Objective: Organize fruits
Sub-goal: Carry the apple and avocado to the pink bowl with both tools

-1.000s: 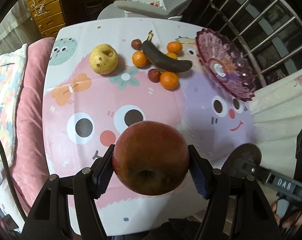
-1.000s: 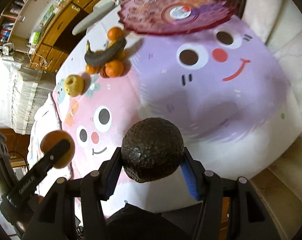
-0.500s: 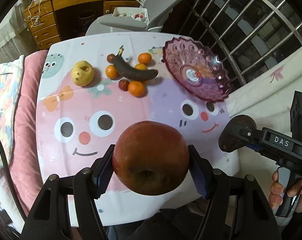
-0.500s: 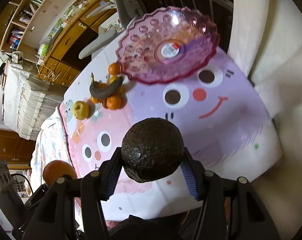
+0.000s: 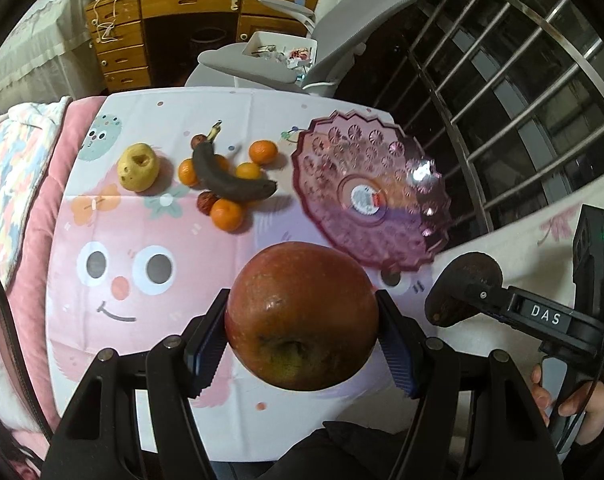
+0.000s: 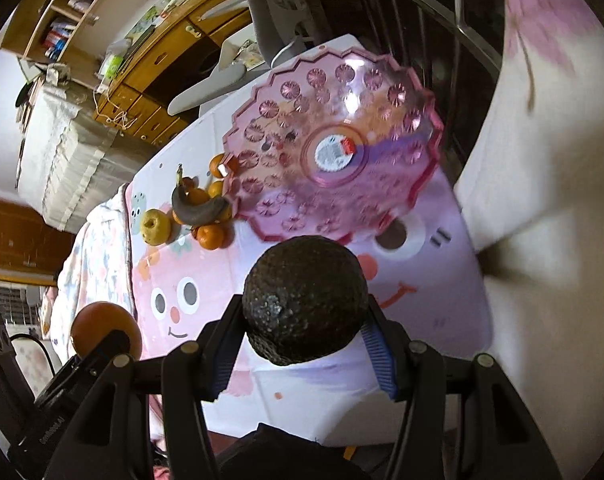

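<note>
Apple [image 5: 300, 316], firm and fairly heavy, sits clamped across its middle in the left hand-held gripper [image 5: 302, 334]; the right hand-held gripper [image 6: 302, 344] squeezes a softer, bruisable avocado [image 6: 305, 305].

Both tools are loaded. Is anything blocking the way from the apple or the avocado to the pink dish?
Nothing visible. The pink dish sits empty, ahead of the apple and avocado; the banana lies left of it.

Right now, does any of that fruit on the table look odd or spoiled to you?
Yes. The banana lying across the oranges is almost entirely black, not yellow, so it looks badly overripe. The yellow fruit to its left has a sunken brown hollow on top. The pink glass dish itself holds no fruit and looks intact.
</note>
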The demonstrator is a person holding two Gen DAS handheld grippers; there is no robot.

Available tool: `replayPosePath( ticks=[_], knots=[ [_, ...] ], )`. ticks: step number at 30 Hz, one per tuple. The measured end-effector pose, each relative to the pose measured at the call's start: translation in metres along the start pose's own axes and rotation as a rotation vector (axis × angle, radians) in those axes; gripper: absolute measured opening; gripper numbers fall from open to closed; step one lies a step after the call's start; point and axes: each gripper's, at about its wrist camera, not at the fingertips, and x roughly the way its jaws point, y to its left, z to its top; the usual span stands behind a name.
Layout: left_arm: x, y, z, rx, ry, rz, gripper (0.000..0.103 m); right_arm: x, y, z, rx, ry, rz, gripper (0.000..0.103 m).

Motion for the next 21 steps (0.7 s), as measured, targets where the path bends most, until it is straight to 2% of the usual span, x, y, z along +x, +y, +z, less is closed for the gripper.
replayPosePath(
  ticks=[10, 21],
  knots=[
    [0.041, -0.044, 0.029, -0.056, -0.009, 0.011, 0.067, 0.009, -0.024, 0.050, -0.113, -0.017, -0.001, 0.057],
    [0.132, -0.055, 0.080, -0.093, 0.007, 0.019, 0.068, 0.051, -0.030, 0.090, -0.340, -0.067, -0.029, 0.057]
  ],
)
